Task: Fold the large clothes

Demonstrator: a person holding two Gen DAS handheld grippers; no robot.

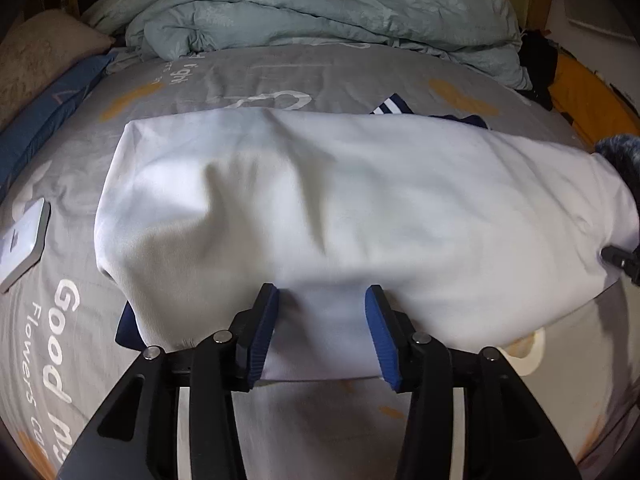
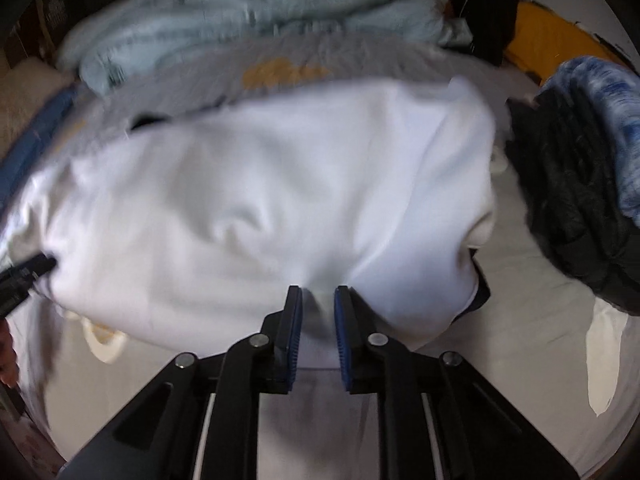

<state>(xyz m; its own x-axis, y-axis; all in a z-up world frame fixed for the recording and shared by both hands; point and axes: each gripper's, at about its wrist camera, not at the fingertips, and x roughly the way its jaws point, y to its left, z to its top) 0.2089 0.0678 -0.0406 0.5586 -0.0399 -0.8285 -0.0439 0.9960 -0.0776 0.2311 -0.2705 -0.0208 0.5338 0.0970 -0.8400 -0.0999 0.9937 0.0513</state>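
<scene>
Closest in on the left wrist view, the left gripper (image 1: 322,294) has its blue-padded fingers (image 1: 264,328) standing apart, with the near edge of the white garment (image 1: 320,200) running between them. The pads don't look pressed into the cloth, so it reads as loose rather than clamped.

Over on the right wrist view, the right gripper (image 2: 318,294) is much narrower, fingers nearly together with a strip of that same white garment (image 2: 260,200) in the gap. The picture is smeared, so honestly I can't tell if the pads are actually biting on the fabric or just sitting beside it.

The garment itself lies spread flat across the grey printed bedsheet (image 1: 200,76), with a bit of navy fabric with white stripes (image 1: 390,107) poking out from its far edge.

A small white flat device (image 1: 24,240) sits on the sheet off to the left. On the right side there's a dark fuzzy garment (image 2: 568,208) with a blue-white piece on top.

Further back, a rumpled pale green comforter (image 1: 320,12) is piled up at the far end of the bed, with something yellow (image 1: 588,100) beside it.
</scene>
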